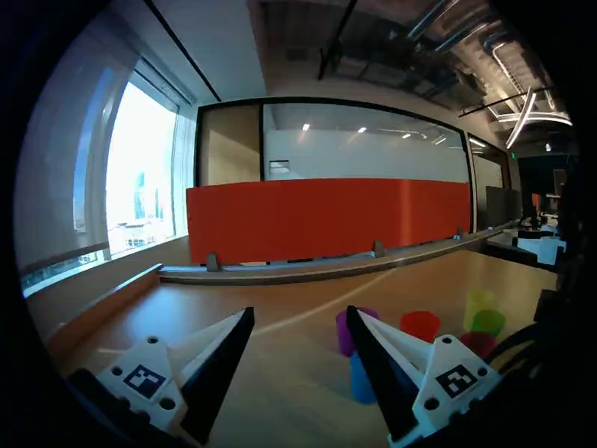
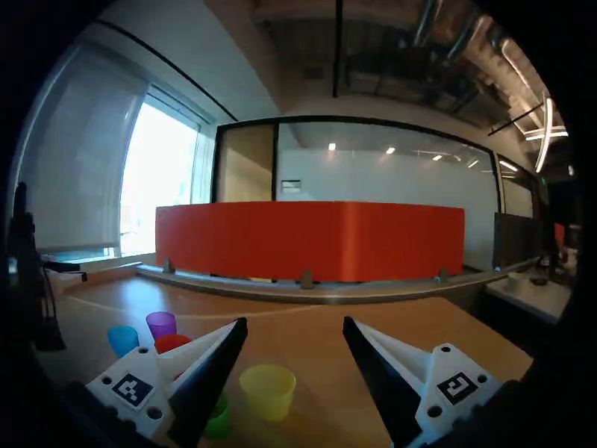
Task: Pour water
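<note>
**Left gripper view.** Shows the left gripper (image 1: 298,313) with its claw spread wide and pinching nothing, above a wooden table (image 1: 224,313). Places the cups in a loose cluster at lower right of the frame. Hides the purple cup (image 1: 343,332) and blue cup (image 1: 360,381) partly behind the right-hand finger. Sets the red cup (image 1: 420,325) beside them, with the yellow cup (image 1: 479,301) and green cup (image 1: 489,322) farther right. Sets an orange partition (image 1: 328,216) across mid-frame and a bright window (image 1: 138,187) at left. Gives no sign of which cup, if any, holds water.

**Right gripper view.** Shows the right gripper (image 2: 293,322) with its claw also spread and empty. Places the yellow cup (image 2: 267,388) at lower centre, seen in the gap between the two fingers and untouched. Tucks the green cup (image 2: 219,424) largely behind the left-hand finger. Groups the red cup (image 2: 172,343), purple cup (image 2: 161,324) and blue cup (image 2: 122,340) at lower left.

**Handling (judgement).** Suggests small, thin plastic cups: light, smooth-walled, easily tipped by a nudge, and likely to flex or squirt free under a hard squeeze. Favours a hold across the side wall at about mid-height, one finger on each opposite side, with a modest squeeze. Calls for keeping the cup upright until it is over the receiving cup.
</note>
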The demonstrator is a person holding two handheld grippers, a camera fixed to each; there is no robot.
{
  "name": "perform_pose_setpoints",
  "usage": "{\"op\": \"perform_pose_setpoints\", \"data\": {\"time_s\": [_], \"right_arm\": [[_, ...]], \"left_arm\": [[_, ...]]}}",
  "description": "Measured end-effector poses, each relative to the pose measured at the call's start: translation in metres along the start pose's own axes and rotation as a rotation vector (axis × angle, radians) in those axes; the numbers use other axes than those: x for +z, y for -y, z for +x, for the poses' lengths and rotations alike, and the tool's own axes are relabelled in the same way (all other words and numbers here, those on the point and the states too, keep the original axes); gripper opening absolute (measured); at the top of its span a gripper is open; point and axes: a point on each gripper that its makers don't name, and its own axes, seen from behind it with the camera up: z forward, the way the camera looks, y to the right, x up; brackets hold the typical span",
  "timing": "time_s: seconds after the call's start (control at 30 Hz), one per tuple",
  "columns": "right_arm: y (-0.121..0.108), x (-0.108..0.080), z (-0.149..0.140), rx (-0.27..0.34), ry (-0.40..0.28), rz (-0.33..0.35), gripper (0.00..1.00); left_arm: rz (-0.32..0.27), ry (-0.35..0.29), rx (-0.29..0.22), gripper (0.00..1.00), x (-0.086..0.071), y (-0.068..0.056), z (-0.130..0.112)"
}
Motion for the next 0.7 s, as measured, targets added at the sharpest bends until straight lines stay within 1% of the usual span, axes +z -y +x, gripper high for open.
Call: {"op": "perform_pose_setpoints", "data": {"time_s": [0.17, 0.3, 0.4, 0.57, 0.7], "right_arm": [[-0.011, -0.002, 0.009, 0.014, -0.022, -0.037, 0.99], [-0.018, -0.004, 0.015, 0.019, -0.04, -0.059, 0.99], [-0.022, -0.005, 0.02, 0.027, -0.05, -0.07, 0.99], [-0.027, -0.006, 0.027, 0.035, -0.058, -0.077, 0.99], [-0.025, -0.005, 0.03, 0.037, -0.061, -0.076, 0.99]], "left_arm": [[0.029, -0.012, -0.024, 0.91, -0.002, 0.004, 0.002], [0.039, -0.009, -0.036, 0.91, -0.003, 0.004, 0.0], [0.051, -0.011, -0.035, 0.91, -0.004, 0.004, 0.002], [0.076, -0.035, -0.02, 0.91, -0.008, 0.004, 0.009], [0.088, -0.052, -0.021, 0.91, -0.01, 0.003, 0.008]]}}
